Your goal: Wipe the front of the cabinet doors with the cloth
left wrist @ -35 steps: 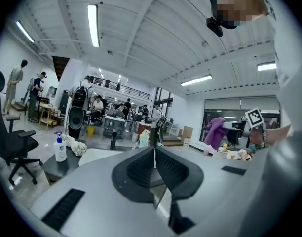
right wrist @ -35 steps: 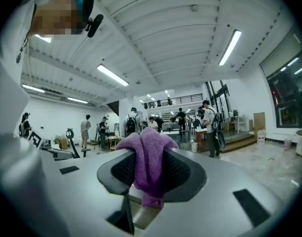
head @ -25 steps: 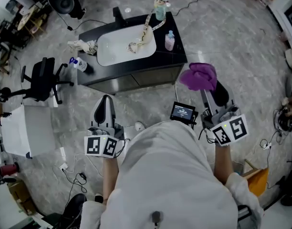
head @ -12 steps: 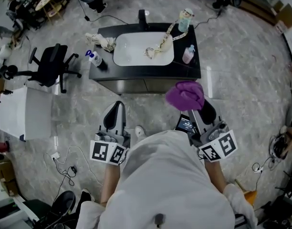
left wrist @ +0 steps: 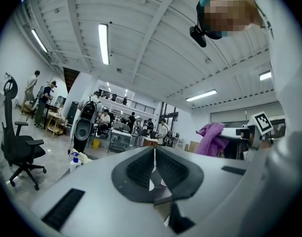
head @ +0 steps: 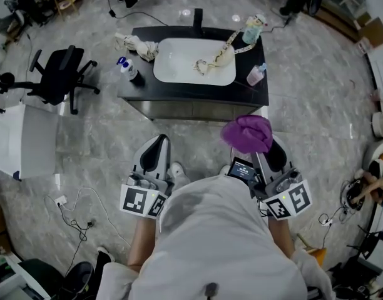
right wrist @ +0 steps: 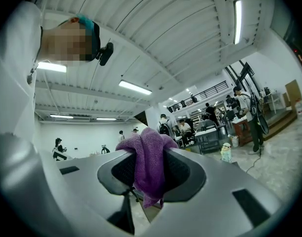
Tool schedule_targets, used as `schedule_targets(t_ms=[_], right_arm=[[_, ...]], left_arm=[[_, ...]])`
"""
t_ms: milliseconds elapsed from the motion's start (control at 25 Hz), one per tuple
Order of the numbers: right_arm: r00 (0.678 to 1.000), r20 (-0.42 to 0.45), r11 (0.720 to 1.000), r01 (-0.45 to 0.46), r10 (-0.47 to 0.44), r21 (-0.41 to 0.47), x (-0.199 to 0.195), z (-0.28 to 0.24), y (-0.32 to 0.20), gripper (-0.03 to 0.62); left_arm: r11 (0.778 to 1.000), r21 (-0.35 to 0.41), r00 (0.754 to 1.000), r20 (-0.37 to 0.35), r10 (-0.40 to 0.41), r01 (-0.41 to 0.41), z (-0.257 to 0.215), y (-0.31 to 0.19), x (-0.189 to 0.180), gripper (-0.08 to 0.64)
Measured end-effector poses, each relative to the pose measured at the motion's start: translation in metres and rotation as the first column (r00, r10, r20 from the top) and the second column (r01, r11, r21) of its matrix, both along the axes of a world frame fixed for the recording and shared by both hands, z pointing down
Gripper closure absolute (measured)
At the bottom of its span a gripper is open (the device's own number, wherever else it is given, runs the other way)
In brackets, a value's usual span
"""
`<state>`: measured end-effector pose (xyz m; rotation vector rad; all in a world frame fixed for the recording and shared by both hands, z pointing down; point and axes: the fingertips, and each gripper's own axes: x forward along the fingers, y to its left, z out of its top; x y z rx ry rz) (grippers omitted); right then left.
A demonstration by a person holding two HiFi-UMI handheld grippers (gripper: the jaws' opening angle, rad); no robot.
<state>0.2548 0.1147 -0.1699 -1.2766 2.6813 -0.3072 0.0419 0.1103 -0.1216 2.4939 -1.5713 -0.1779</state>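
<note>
Two fingers (right wrist: 186,174) of the right gripper (head: 260,156) clench the purple cloth (head: 246,133), the left gripper (head: 157,145) pressed together and empty, both in front of the cabinet doors (head: 191,110), not touching; best to press the bunched cloth flat there and sweep overlapping strokes.

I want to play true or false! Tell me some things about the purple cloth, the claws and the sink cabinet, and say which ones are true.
The purple cloth is pinched in the right claw. True.
The left claw holds the spray bottle. False: it is shut and empty; the spray bottle stands on the counter.
The purple cloth is rubbing the cabinet doors. False: it is held up in the air, not against them.
A black office chair stands left of the counter. True.
</note>
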Motion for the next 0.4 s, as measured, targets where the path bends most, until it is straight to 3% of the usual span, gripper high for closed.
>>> schedule_targets(t_ms=[400], right_arm=[[0.988,0.089,0.991,-0.117,0.123,-0.072,-0.075,0.013,-0.014,0.457]], left_arm=[[0.997,0.011,0.997,-0.002,0.080,-0.080,0.015,-0.026,-0.089,0.543]])
